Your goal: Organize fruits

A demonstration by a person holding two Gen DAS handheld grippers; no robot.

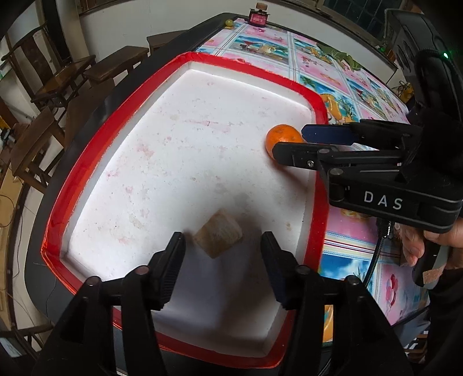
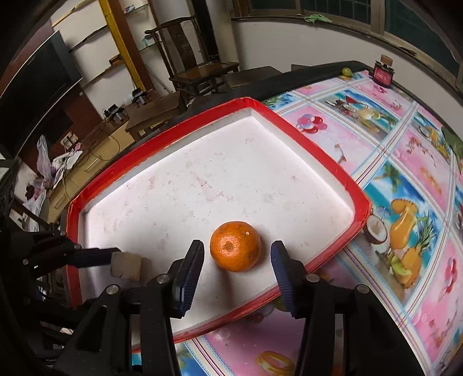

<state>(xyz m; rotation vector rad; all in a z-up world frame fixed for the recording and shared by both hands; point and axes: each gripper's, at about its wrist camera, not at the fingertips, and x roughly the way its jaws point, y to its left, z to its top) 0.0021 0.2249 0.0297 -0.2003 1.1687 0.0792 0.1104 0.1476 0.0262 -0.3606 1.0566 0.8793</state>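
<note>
A white foam tray with a red rim (image 1: pixel 95 153) (image 2: pixel 318 150) lies on the table. On its floor sits an orange (image 2: pixel 235 245) (image 1: pixel 279 134), between the fingers of my right gripper (image 2: pixel 238 247) (image 1: pixel 289 141), with a gap on each side; the jaws are open. A tan block-shaped piece (image 1: pixel 218 232) (image 2: pixel 126 264) rests on the tray near its front, between the fingers of my left gripper (image 1: pixel 222 241), which is also open, its pads clear of the piece. In the right wrist view one left finger (image 2: pixel 98 257) shows beside the piece.
A pink and blue fruit-print cloth (image 1: pixel 332 75) (image 2: pixel 405 162) covers the table right of the tray. At the far edge stand a small yellow-green fruit (image 1: pixel 229 22) (image 2: pixel 346 71) and a red box (image 1: pixel 259 18) (image 2: pixel 382 73). Wooden chairs (image 1: pixel 58 78) stand beyond the table.
</note>
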